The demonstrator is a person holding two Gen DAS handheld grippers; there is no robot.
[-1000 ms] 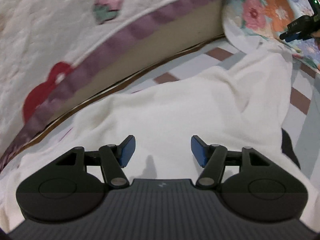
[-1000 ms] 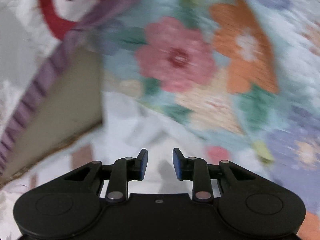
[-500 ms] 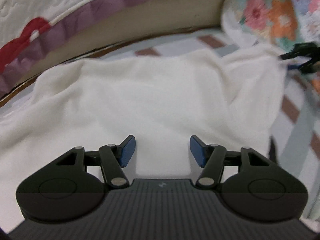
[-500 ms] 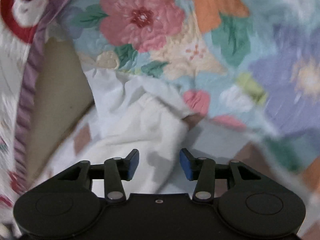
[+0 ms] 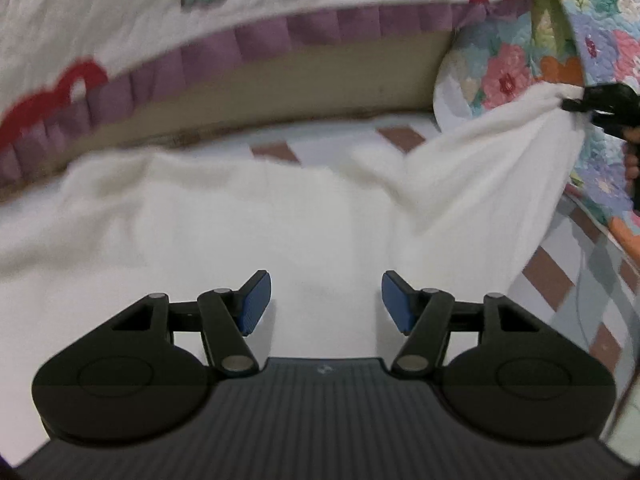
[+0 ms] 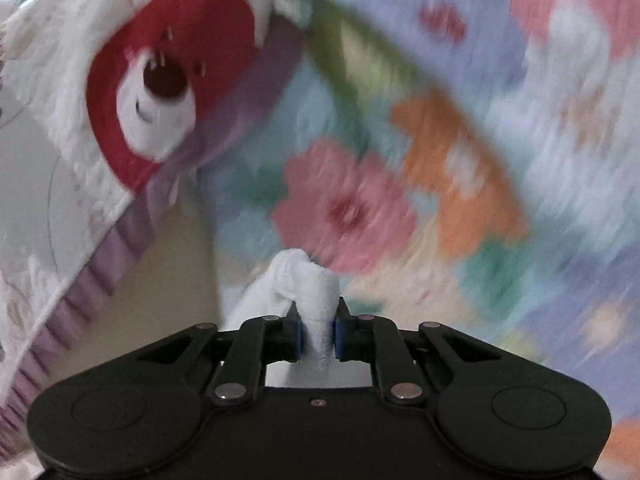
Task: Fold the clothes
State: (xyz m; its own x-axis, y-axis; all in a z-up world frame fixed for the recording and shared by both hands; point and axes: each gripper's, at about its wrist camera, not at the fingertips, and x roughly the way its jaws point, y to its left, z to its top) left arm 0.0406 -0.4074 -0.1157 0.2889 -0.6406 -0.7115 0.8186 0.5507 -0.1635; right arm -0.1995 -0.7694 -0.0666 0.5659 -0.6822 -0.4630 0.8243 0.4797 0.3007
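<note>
A white fleecy garment (image 5: 248, 216) lies spread on the bed in the left wrist view. My left gripper (image 5: 325, 300) is open and empty, hovering low over its near part. My right gripper (image 6: 317, 330) is shut on a bunched corner of the white garment (image 6: 308, 280). In the left wrist view the right gripper (image 5: 592, 106) shows at the far right, holding that corner lifted above the bed so the cloth drapes down from it.
A white quilt with a purple frill and red bear print (image 5: 168, 28) hangs along the back. A floral quilt (image 5: 560, 64) stands at the right. The checked bedsheet (image 5: 560, 280) shows to the right of the garment.
My right gripper has shut on the garment's far right corner and lifted it. My left gripper stayed open over the garment and shifted slightly.
</note>
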